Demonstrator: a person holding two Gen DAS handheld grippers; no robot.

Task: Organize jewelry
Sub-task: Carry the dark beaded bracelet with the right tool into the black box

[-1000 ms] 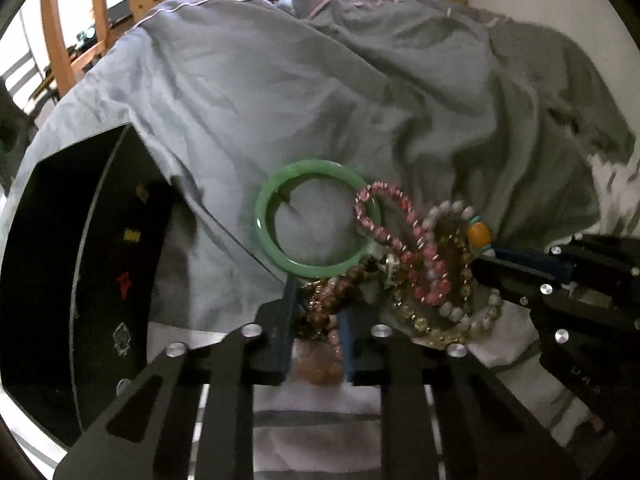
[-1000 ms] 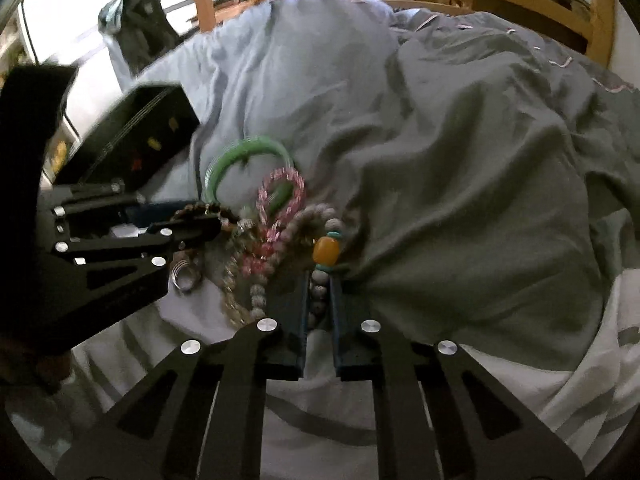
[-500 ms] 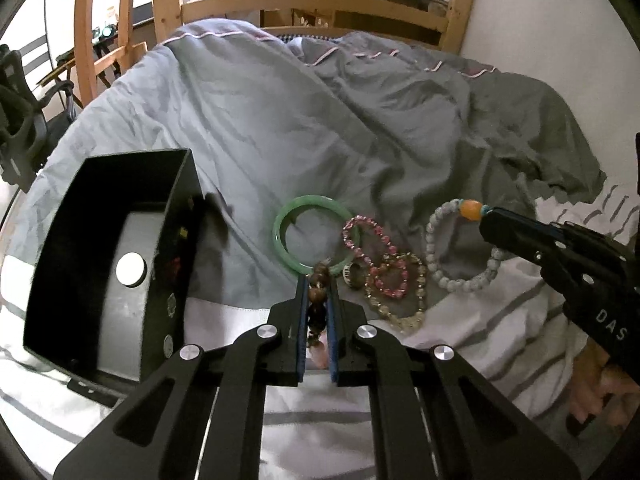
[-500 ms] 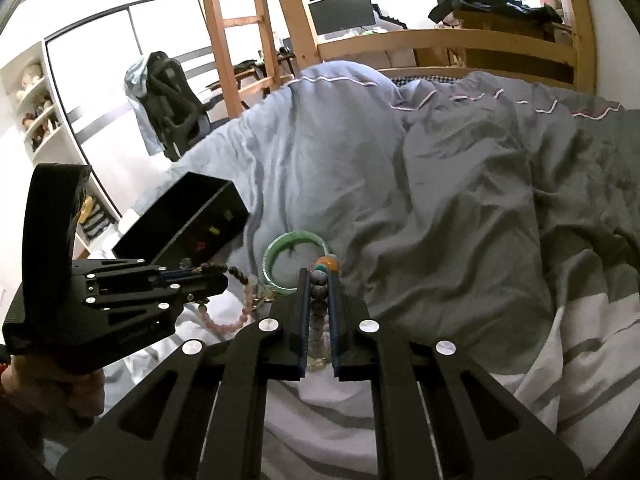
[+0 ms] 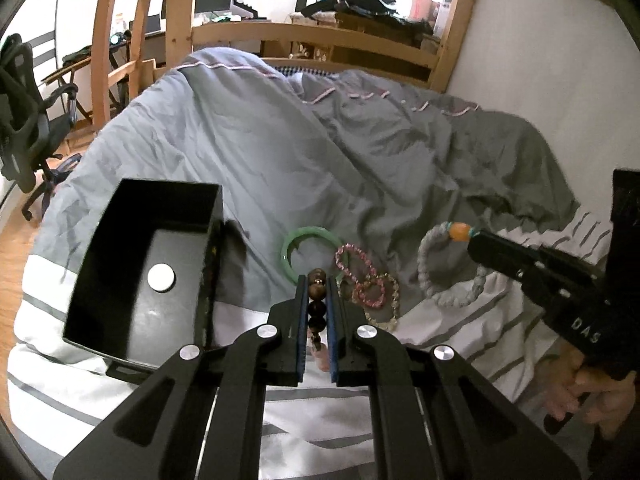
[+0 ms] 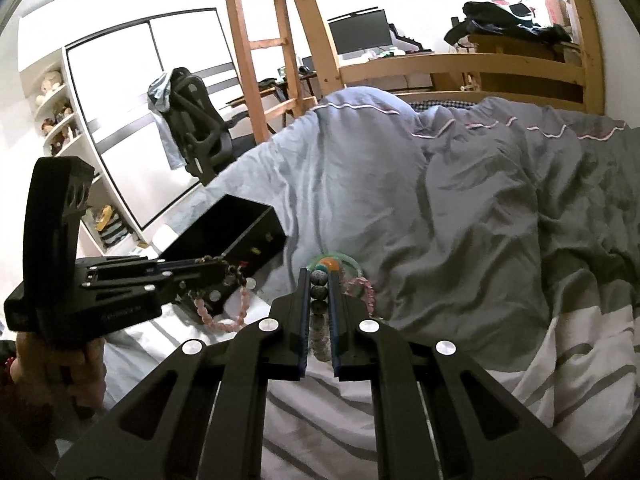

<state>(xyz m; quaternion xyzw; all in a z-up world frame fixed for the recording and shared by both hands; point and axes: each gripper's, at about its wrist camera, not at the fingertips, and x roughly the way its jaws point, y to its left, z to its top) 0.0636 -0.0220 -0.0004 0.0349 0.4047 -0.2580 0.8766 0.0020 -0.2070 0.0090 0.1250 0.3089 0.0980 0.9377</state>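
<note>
My left gripper (image 5: pixel 318 280) is shut on a brown bead bracelet (image 5: pixel 317 306), lifted above the bed. From the right wrist view, the left gripper (image 6: pixel 224 271) also has a pale pink bead strand (image 6: pixel 224 320) dangling under it. My right gripper (image 6: pixel 319 276) is shut on a grey-white bead bracelet (image 6: pixel 320 292) with an orange bead (image 6: pixel 330 265); that bracelet (image 5: pixel 440 280) hangs in the air right of the pile. On the duvet lie a green bangle (image 5: pixel 310 240), a pink bead bracelet (image 5: pixel 356 266) and a pale yellow one (image 5: pixel 386 308). An open black box (image 5: pixel 168 188) stands left of them.
The grey duvet (image 5: pixel 320 152) heaps up behind the jewelry. A striped white sheet (image 5: pixel 312 412) lies in front. A wooden bed rail (image 5: pixel 312 36) and ladder (image 6: pixel 256 40) stand beyond, an office chair (image 6: pixel 196 128) at the left, a white wall (image 5: pixel 540 60) on the right.
Both grippers have risen from the pile, each lifting its bracelet clear of the duvet. The black box and the remaining bracelets now sit lower and smaller in both views.
</note>
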